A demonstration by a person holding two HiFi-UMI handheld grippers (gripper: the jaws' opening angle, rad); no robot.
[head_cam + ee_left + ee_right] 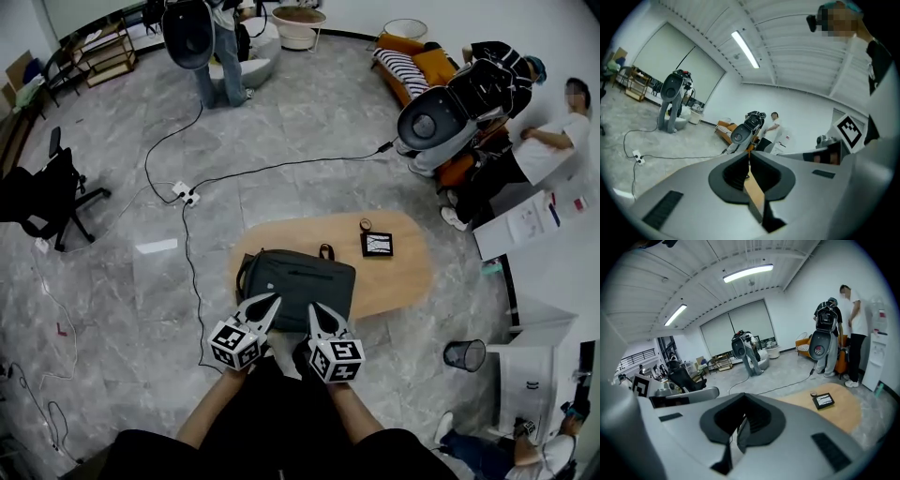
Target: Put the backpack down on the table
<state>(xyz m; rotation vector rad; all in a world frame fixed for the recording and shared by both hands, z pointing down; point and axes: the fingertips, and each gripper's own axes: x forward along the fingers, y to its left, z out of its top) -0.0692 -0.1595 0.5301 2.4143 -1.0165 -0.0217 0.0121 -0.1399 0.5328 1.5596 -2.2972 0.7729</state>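
Close to the person, the left gripper [272,302] and the right gripper [315,310] are side by side, both pointing away from the body. The left one's two fingers are pressed together with nothing in them. The right one's fingers are together too, and I see nothing in them.

Just past the tips lies the backpack [300,279]. It is flat on the table [405,274], at the end nearest the person, with its handle loop on the far side. I think it sits there because that end is the easiest to reach. The bag looks put down and let go, so the job seems done, and the closed, empty fingers fit that.

Further along the table are a black frame [377,245] and a small round thing [365,224], well apart from the bag. Beyond the table, a cable [281,167] runs over the floor to a power strip [187,194]. Far off are a grey machine [441,117], a sofa [412,61] and a person in white [553,141].

Only the head view shows the backpack. Both gripper views look out across the room, over the bag, so I think the grippers are up above it. The right gripper view shows the wood top and the black frame. The left gripper view shows only a thin strip of wood colour in the slit behind its closed tips
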